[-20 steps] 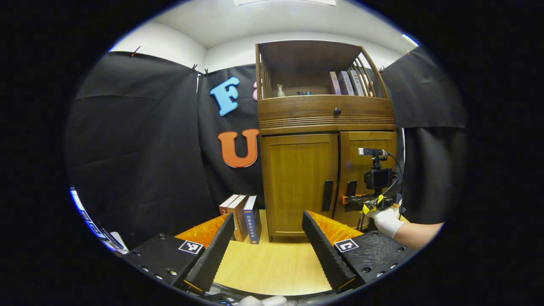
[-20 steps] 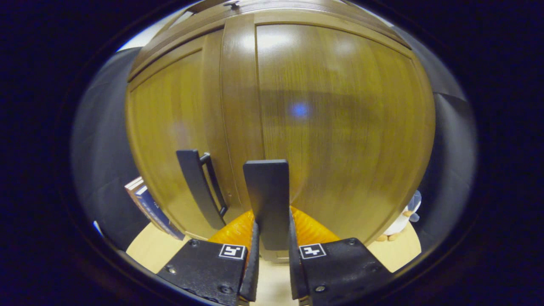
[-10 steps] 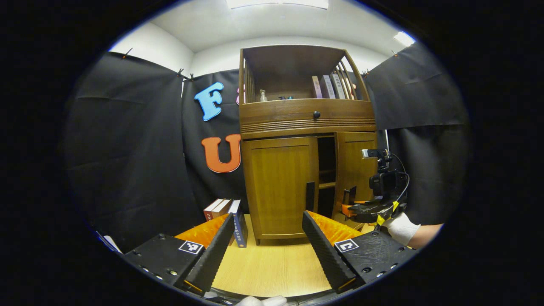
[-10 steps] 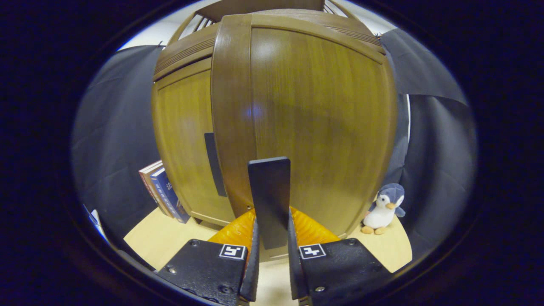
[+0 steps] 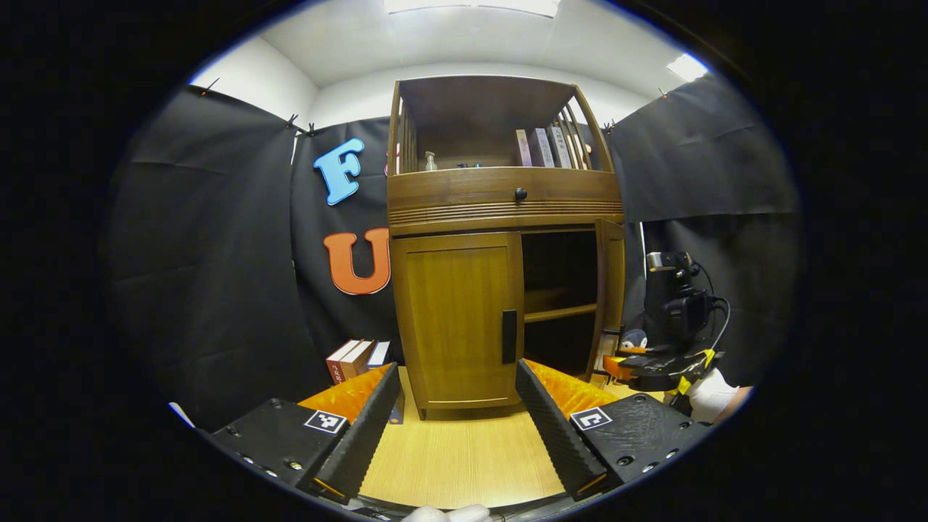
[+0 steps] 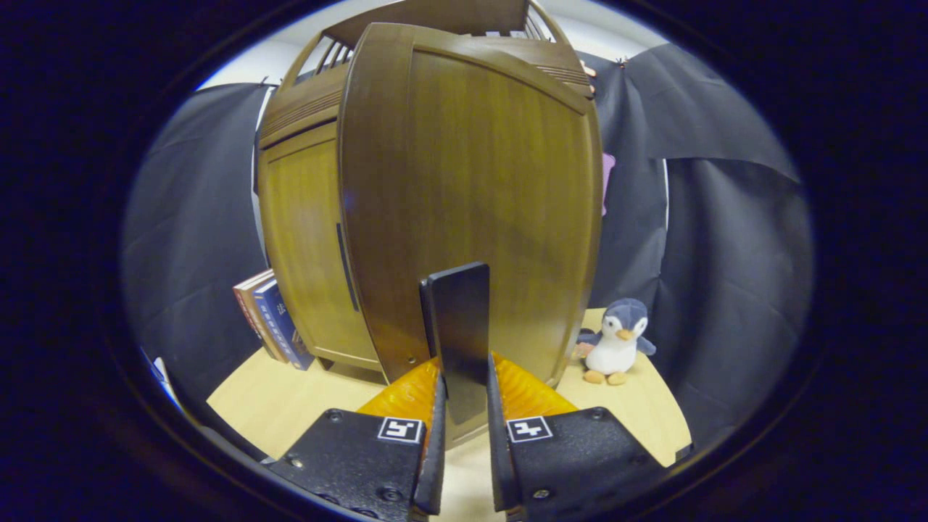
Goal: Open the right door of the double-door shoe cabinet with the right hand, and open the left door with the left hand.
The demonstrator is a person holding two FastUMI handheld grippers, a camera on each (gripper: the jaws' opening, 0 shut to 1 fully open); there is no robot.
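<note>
The wooden shoe cabinet (image 5: 500,203) stands on the table ahead. Its left door (image 5: 449,319) is closed, with a dark handle (image 5: 510,336) on its right edge. Its right door (image 5: 611,290) is swung wide open and shows the dark inside with a shelf (image 5: 569,313). My left gripper (image 5: 457,406) hangs open over the table, short of the left door, holding nothing. In the right gripper view my right gripper (image 6: 464,391) is shut on the right door's handle (image 6: 457,333), with the door panel (image 6: 471,196) close in front. In the left gripper view the right gripper (image 5: 615,360) is held by a gloved hand (image 5: 707,395).
Several books (image 5: 355,359) lean left of the cabinet, also the books (image 6: 272,326) in the right gripper view. A penguin plush (image 6: 615,341) sits on the table (image 6: 275,406) right of the open door. Books (image 5: 540,147) and a bottle (image 5: 431,160) stand on the top shelf. A drawer knob (image 5: 520,193) sits above the doors.
The right door has swung from closed to wide open, pulled by my right gripper on its handle. The left gripper view has shifted so the cabinet sits further left.
</note>
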